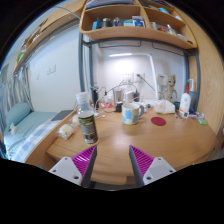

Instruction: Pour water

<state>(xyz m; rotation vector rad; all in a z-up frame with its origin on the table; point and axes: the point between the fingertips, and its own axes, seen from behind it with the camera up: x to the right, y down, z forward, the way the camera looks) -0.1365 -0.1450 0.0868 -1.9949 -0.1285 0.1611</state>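
The gripper (112,166) is spread wide, holding nothing. At centre-left a dark-labelled bottle (87,123) stands on the desk (150,140). A mug (131,113) stands mid-frame, contents unseen.

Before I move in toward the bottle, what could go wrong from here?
The jaws of the gripper are open and empty, with the bottle ahead and off to one side, so a straight approach could clip and topple it. The mug stands close beside it, leaving little room to swing. Clutter behind, like the white spray bottle, could catch a wide arc.
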